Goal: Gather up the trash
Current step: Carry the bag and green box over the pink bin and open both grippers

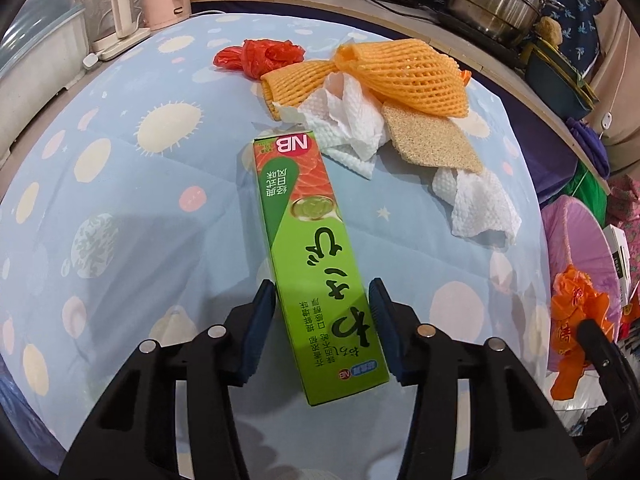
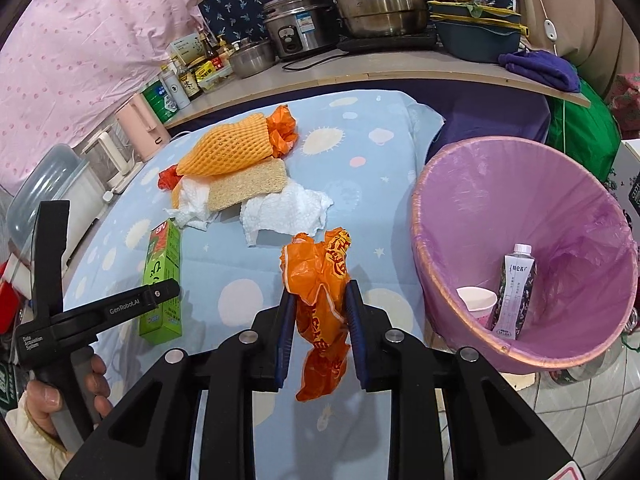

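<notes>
My left gripper (image 1: 322,304) is around the near end of a long green wasabi box (image 1: 312,248) lying on the blue patterned cloth; its pads sit against both sides of the box. The box also shows in the right wrist view (image 2: 162,276). My right gripper (image 2: 318,312) is shut on a crumpled orange plastic bag (image 2: 320,292), held above the cloth beside the pink-lined trash bin (image 2: 480,184). The bin holds a paper cup (image 2: 476,302) and a carton (image 2: 514,292). More trash lies farther back: orange foam net (image 1: 404,76), white paper towels (image 1: 352,120), a tan sponge (image 1: 430,140), a red bag (image 1: 260,56).
A counter behind the table carries steel pots (image 2: 376,0), a rice cooker (image 2: 296,28), bottles and jars (image 2: 188,76). A pink kettle (image 2: 142,132) and a white dish rack (image 1: 36,60) stand at the left. The bin stands off the table's right edge.
</notes>
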Tool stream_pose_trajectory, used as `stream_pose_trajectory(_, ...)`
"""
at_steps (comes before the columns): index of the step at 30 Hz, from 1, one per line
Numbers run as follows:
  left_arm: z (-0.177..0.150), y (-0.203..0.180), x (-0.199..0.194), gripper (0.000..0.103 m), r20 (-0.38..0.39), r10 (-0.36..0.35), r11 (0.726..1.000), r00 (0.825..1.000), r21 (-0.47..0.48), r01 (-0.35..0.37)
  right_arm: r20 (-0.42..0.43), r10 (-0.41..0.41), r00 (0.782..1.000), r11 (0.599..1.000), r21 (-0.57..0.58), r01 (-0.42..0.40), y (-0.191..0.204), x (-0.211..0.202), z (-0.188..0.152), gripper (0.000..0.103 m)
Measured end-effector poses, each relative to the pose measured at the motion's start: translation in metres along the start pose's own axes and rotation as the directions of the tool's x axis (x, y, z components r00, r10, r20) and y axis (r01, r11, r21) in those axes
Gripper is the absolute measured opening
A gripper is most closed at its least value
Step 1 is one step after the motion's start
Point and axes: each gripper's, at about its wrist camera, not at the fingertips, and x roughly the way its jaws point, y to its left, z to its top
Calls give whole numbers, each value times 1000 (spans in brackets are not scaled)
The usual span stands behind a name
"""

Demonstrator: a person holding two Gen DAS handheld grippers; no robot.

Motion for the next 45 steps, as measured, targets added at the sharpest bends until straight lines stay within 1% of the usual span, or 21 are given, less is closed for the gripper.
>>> stream_pose_trajectory(6, -4, -5, -10, 44, 14, 11, 999, 1000, 35, -12, 1, -7, 1000, 1000, 10, 7, -4, -2, 0, 24)
stream_pose_trajectory(10, -7, -11, -28, 43, 66, 43, 997, 997, 66, -47, 15, -17, 1000, 1000, 14, 17, -6, -7, 0, 24)
stream_pose_trajectory(13, -10, -17, -44, 43, 99, 40, 995, 994, 83, -49, 26, -23, 999, 999, 27, 22, -11, -14, 1, 24)
stream_pose_trajectory(17, -14, -30, -70, 42, 134, 4, 993, 991, 114, -20, 50, -35, 998, 998, 47, 32, -19, -25, 1, 24)
stream_pose_trajectory(21, -18, -48, -95, 42, 166, -59, 987, 984, 159, 32, 72, -58, 996, 996, 71, 53, -34, -37, 2, 24)
stream_pose_trajectory(24, -19, -67, -112, 42, 188, -112, 976, 976, 203, 73, 89, -84, 993, 992, 100, 75, -51, -46, 2, 24)
stream_pose_trajectory(27, -19, -91, -124, 42, 195, -177, 957, 965, 263, 122, 110, -120, 987, 985, 140, 104, -72, -56, 3, 24)
stream_pose_trajectory(29, -18, -108, -125, 42, 179, -226, 940, 958, 296, 167, 118, -147, 982, 978, 165, 126, -85, -60, 4, 24)
stream_pose_trajectory(32, -16, -137, -123, 42, 136, -299, 908, 944, 346, 238, 126, -191, 973, 962, 222, 160, -112, -66, 4, 24)
stream_pose_trajectory(34, -16, -159, -119, 42, 123, -331, 886, 936, 381, 264, 125, -216, 968, 953, 245, 181, -128, -67, 5, 24)
stream_pose_trajectory(36, -17, -180, -115, 42, 116, -348, 866, 930, 421, 271, 117, -231, 966, 945, 263, 194, -142, -64, 6, 24)
stream_pose_trajectory(37, -19, -192, -111, 42, 109, -361, 850, 926, 446, 279, 115, -235, 965, 942, 270, 198, -147, -62, 7, 24)
stream_pose_trajectory(40, -21, -219, -97, 42, 76, -389, 818, 918, 487, 306, 112, -252, 961, 935, 283, 212, -160, -57, 9, 25)
stream_pose_trajectory(41, -23, -228, -92, 42, 70, -387, 813, 919, 497, 304, 112, -255, 960, 934, 285, 215, -161, -56, 9, 25)
stream_pose_trajectory(43, -26, -243, -83, 42, 47, -403, 788, 914, 526, 321, 107, -259, 960, 932, 288, 220, -167, -51, 9, 25)
stream_pose_trajectory(45, -31, -254, -74, 42, 35, -397, 775, 917, 549, 314, 97, -262, 960, 930, 291, 224, -171, -45, 9, 25)
